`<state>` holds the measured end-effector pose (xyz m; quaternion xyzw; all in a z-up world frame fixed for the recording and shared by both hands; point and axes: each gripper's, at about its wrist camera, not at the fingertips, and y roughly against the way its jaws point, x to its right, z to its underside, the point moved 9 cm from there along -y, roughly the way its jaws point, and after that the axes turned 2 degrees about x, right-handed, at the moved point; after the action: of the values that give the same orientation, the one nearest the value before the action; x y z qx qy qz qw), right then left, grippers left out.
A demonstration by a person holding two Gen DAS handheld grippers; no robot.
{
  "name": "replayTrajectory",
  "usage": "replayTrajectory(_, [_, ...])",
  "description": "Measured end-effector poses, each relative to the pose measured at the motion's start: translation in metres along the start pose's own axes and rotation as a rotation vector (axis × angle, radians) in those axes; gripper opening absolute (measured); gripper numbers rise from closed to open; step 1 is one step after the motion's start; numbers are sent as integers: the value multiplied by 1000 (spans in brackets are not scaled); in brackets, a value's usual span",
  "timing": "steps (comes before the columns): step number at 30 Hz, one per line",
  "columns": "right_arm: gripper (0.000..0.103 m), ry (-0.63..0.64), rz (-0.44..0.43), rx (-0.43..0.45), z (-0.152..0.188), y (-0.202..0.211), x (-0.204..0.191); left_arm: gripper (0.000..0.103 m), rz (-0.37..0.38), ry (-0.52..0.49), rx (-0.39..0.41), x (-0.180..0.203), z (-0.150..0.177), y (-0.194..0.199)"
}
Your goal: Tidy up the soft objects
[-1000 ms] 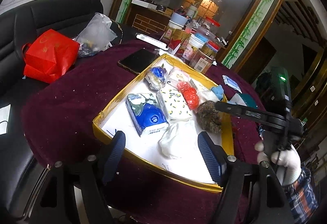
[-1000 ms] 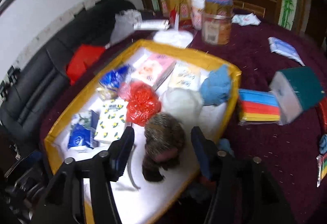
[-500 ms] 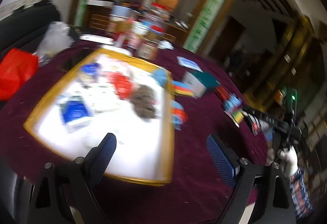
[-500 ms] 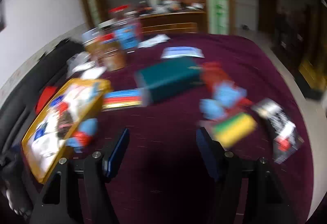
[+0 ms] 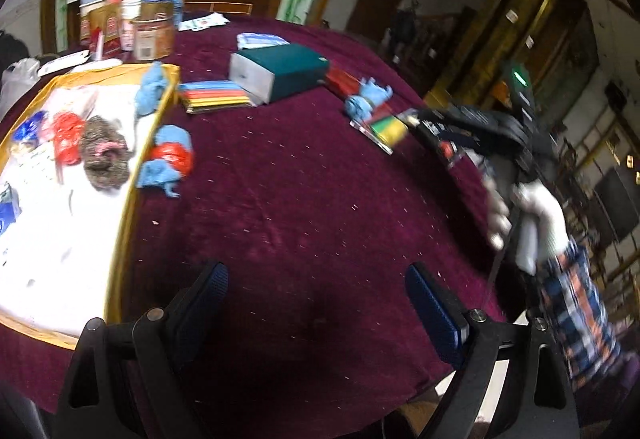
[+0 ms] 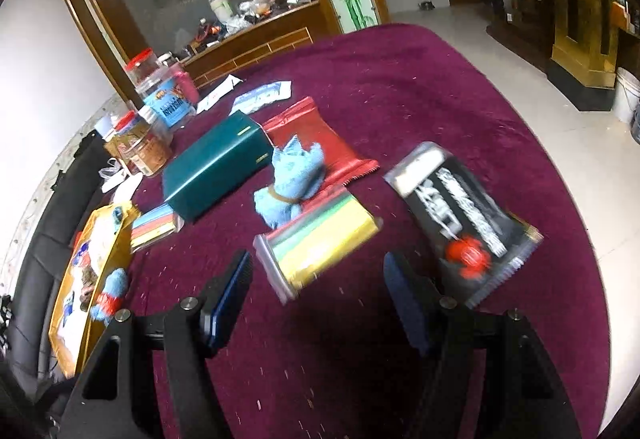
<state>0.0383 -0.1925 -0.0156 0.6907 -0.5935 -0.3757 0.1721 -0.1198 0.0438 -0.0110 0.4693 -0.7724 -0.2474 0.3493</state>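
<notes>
Blue cloth bundle (image 6: 294, 175) at centre frame, draped over the red packet (image 6: 320, 135) and touching the rainbow pack (image 6: 320, 239): soft, light, likely to squash, so best pinched at its tied waist. Right gripper (image 6: 316, 295) open and empty just below; left gripper (image 5: 316, 303) likewise spread over bare cloth. Yellow-rimmed tray (image 5: 120, 199) at left already holding a furry toy (image 5: 104, 155), red bag and tissue packs.

Left gripper (image 5: 316, 303): lower centre of my left view, angled downward, jaws wide apart, nothing between them.
Right gripper (image 6: 318, 295): lower centre of my right view, jaws parted, empty.
Gloved hand (image 5: 536, 211), plaid sleeve (image 5: 576, 319): right edge, left view.
</notes>
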Motion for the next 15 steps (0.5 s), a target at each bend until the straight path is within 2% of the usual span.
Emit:
replayTrajectory(6, [67,1,60,-38,-35,-52,-18,92,-22,16,3,-4,1,7])
replayTrajectory(8, [58,2,67,-62,-36,-67,-23,92,-28,26,10,-9,0,10])
replayTrajectory(9, [40,7,61,-75,-35,-75,-28,93,-35,33,15,-13,0,12])
replayTrajectory(10, [28,13,44,-91,-32,-80,-31,92,-38,39,19,-16,0,14])
replayTrajectory(15, [24,65,-118,-182,-5,-88,-68,93,-42,62,22,-27,0,14])
